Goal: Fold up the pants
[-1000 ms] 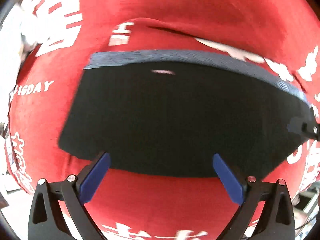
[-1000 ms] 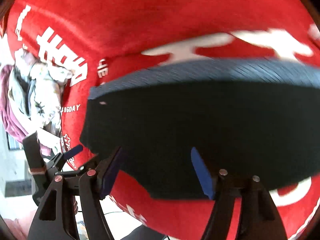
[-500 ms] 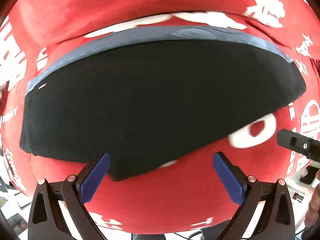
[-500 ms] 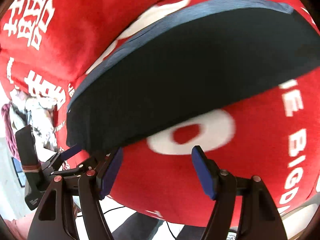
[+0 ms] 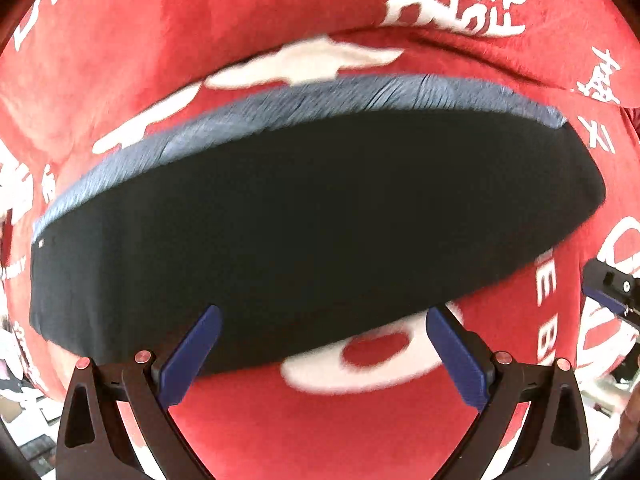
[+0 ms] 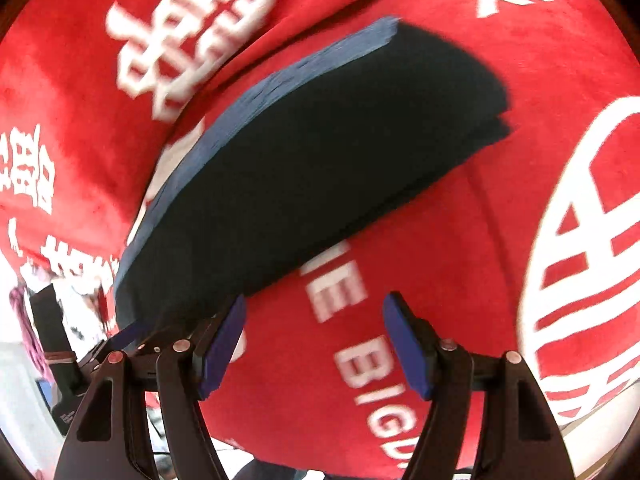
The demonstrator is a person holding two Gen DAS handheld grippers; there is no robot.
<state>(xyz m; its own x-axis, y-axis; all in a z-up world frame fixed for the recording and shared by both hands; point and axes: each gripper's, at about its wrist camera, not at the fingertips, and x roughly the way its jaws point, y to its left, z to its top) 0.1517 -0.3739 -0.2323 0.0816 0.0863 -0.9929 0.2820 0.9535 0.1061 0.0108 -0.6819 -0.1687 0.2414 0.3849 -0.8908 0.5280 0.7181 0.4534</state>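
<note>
Red cloth (image 5: 280,40) with white lettering covers the surface; crumpled patterned fabric (image 6: 80,312) at far left

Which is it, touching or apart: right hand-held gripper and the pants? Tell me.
Cannot tell. In the right wrist view the right hand-held gripper is open; one finger overlaps the pants edge.

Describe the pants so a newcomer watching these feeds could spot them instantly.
Start from the red cloth with white lettering that fills both wrist views. Lying flat on it is one dark folded slab, the pants, just beyond the open jaws. It is the only near-black thing on the red, with a ribbed blue-grey band along its far edge.
</note>
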